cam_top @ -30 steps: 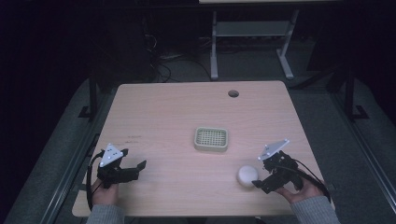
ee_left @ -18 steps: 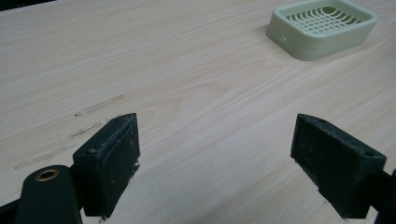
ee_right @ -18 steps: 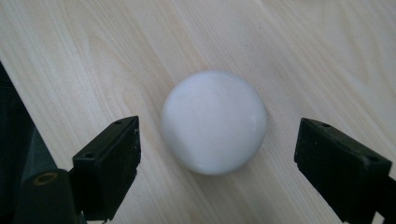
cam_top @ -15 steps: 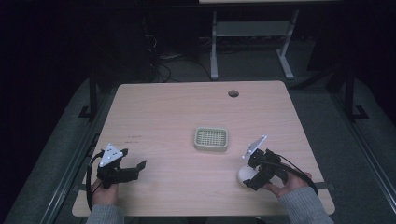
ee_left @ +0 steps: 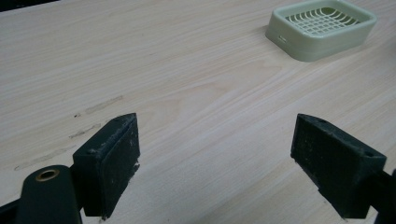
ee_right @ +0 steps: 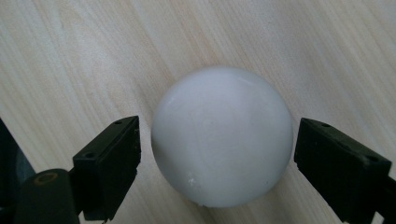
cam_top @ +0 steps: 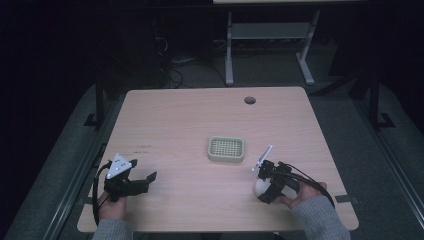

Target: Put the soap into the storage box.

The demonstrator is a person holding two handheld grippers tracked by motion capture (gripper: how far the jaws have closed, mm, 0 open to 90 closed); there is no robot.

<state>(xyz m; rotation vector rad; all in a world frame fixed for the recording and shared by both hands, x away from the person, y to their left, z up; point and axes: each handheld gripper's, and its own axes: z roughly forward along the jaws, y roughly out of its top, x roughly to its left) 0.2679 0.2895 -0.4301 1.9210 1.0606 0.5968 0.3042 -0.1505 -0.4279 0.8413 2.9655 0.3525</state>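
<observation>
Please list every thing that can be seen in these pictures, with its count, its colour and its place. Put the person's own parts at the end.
table: 1, light wood, centre of the high view.
cable hole: 1, dark, near the far edge of the table.
grid tray: 1, pale green, middle of the table, nothing in it.
ball: 1, white, on the table near the right front, between the open jaws of the right gripper.
metal frame: 1, grey, on the floor behind the table.
left gripper: 1, black, front left of the table, open, holding nothing.
right gripper: 1, black, front right, open around the ball.
sleeves: 2, grey, bottom edge.
</observation>
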